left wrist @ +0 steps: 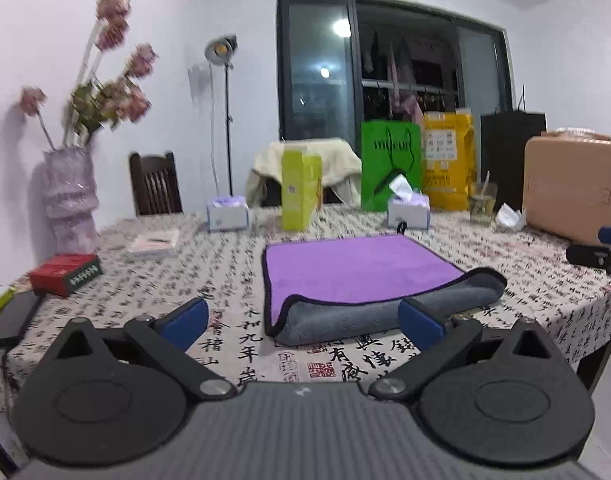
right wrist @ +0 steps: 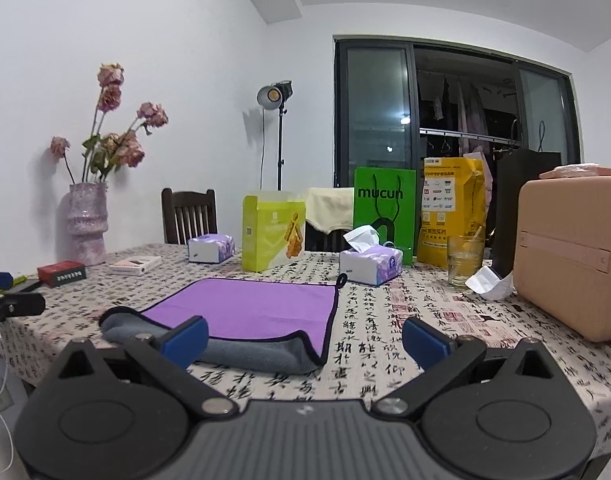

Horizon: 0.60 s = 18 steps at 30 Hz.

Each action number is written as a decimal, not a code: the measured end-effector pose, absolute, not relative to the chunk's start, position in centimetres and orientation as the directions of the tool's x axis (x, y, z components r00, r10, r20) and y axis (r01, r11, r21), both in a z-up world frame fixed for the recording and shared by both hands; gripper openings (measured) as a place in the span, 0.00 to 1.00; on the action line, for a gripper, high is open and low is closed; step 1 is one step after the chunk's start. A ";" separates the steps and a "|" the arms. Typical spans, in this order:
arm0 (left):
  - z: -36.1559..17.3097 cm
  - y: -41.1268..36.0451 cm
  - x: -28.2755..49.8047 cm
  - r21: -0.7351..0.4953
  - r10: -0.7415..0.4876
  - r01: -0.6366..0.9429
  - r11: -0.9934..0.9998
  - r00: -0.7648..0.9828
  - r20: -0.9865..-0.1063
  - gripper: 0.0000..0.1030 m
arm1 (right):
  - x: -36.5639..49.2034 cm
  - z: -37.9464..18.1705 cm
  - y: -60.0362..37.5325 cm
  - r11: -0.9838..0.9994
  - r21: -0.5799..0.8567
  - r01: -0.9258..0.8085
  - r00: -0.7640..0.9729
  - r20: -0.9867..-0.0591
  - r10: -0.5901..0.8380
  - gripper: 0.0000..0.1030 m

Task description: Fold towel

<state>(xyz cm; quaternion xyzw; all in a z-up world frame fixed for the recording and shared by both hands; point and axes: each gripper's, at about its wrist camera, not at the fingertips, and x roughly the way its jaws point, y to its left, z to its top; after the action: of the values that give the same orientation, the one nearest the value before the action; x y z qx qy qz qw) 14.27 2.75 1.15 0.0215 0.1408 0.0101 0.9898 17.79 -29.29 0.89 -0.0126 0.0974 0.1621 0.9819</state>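
A purple towel [left wrist: 353,268] with a grey underside lies folded on the table, its grey fold nearest me. My left gripper [left wrist: 303,328] is open and empty, a short way in front of the fold, its right finger overlapping the grey edge in view. In the right wrist view the same towel [right wrist: 249,308] lies ahead to the left. My right gripper [right wrist: 305,340] is open and empty, its left finger in front of the grey fold. The right gripper's tip shows at the left wrist view's right edge [left wrist: 601,256].
The table [left wrist: 225,264] has a calligraphy-print cloth. Behind the towel stand tissue packs [right wrist: 369,264], a lime box [right wrist: 271,232], a green bag [right wrist: 383,208], a yellow bag [right wrist: 451,212], a glass [right wrist: 463,264] and a pink case [right wrist: 569,256]. A vase [left wrist: 69,200], red box [left wrist: 63,274] and phone [left wrist: 13,318] sit left.
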 end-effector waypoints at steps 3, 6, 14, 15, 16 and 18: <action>0.9 3.4 16.9 0.030 0.005 0.004 1.000 0.955 -0.297 1.00 | 20.2 1.0 -29.1 0.948 0.010 -0.318 0.925 -0.214 0.313 1.00; 0.7 4.1 19.2 0.004 -0.033 0.036 0.999 0.951 -0.308 0.97 | 22.4 0.8 -28.8 0.944 0.010 -0.329 0.917 -0.236 0.322 1.00; -0.6 5.0 24.5 -0.011 -0.047 0.046 0.999 0.929 -0.368 0.87 | 27.3 -0.3 -27.5 0.918 0.010 -0.397 0.878 -0.287 0.383 0.98; -0.9 5.2 25.1 -0.014 -0.041 0.039 0.999 0.923 -0.382 0.87 | 27.9 -0.5 -27.3 0.914 0.010 -0.405 0.872 -0.296 0.390 0.96; -1.2 5.3 25.5 -0.017 -0.039 0.035 0.999 0.919 -0.392 0.87 | 28.5 -0.7 -27.1 0.911 0.008 -0.413 0.867 -0.303 0.396 0.95; -1.7 5.5 26.1 -0.023 -0.042 0.036 0.999 0.912 -0.407 0.84 | 29.6 -1.2 -26.8 0.903 0.010 -0.429 0.855 -0.320 0.409 0.91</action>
<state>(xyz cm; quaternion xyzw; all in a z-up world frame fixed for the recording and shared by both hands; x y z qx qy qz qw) 26.07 5.46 -1.69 -0.0076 0.2083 -0.0200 0.9778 29.64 -26.77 -1.22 -0.0306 0.1591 0.2177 0.9625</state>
